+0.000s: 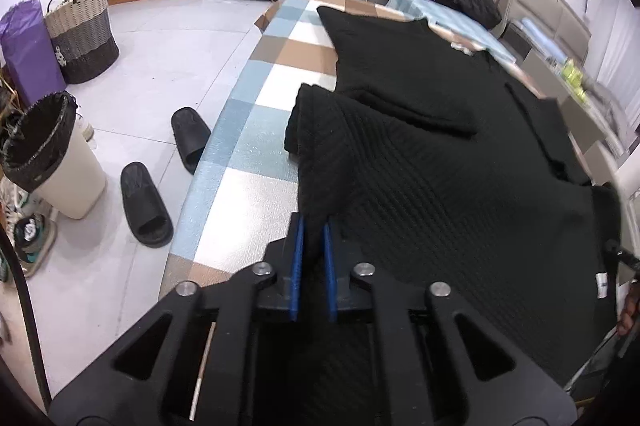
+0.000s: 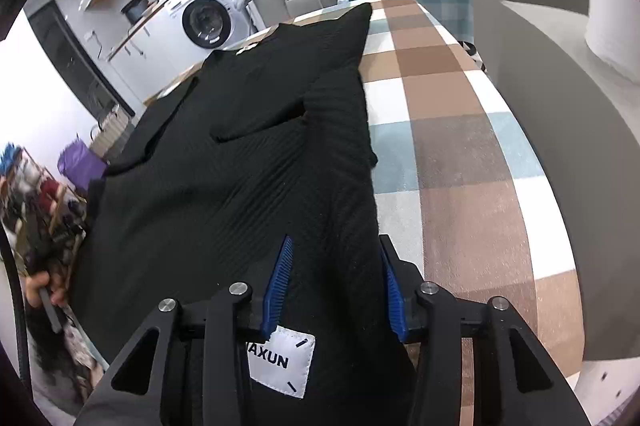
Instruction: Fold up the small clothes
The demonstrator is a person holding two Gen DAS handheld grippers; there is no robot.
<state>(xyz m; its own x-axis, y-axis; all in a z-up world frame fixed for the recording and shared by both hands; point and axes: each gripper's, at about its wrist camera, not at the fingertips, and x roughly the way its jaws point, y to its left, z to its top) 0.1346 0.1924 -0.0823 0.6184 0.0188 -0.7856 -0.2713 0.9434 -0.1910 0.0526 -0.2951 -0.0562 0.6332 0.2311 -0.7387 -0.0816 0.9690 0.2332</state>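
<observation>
Presently: black garment [image 1: 420,154] spread on checked worktop [image 1: 256,162].
Left claw [image 1: 313,246] pinched on sleeve edge; right claw [image 2: 334,286] wide astride hem. Hem should be gripped beside label [image 2: 282,362], lifted evenly.

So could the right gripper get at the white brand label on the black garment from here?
Probably yes: the white label lies uncovered between the right gripper's open jaws, nothing lying over it on the black garment.

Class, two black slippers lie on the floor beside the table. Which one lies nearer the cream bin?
The black slipper nearer the camera lies nearer the cream bin; the other slipper rests at the checked table edge.
</observation>
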